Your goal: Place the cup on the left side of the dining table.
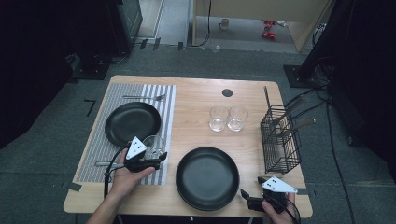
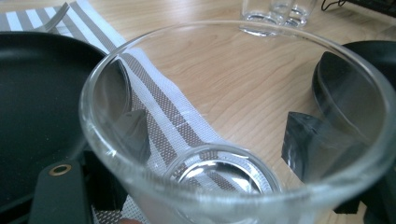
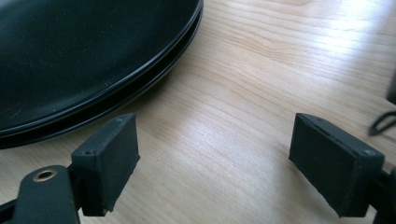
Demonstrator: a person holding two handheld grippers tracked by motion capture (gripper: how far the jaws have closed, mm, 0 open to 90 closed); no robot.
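Glass tumbler [image 2: 233,135] sits between the pads of the left gripper [image 1: 148,161], at the near right corner of the striped placemat [image 1: 100,154], just beside the near rim of the black plate on the mat [image 1: 132,122]. In the left gripper view the two black jaws flank the tumbler's lower wall on either side and appear to press on it — the grip reads as clamped on the glass, jaws standing wide because the glass is wide. The tumbler looks roughly upright, its axis vertical, mouth open toward the gripper's camera. The right gripper [image 1: 252,201] is at the near edge of the table [image 1: 196,93], just beside the near right rim of the second black plate [image 1: 207,177]; its jaws are spread, with only bare wood between them and the plate rim off to one side. Farther out, two more glasses [image 1: 228,118] stand together toward the far middle of the table, a wire cutlery basket [image 1: 279,140] stands along the right edge, and a fork [image 1: 144,97] lies at the far edge of the placemat. Judged from this layout, the left hand is the working hand — the tumbler lies well apart from the right gripper, across the second plate.
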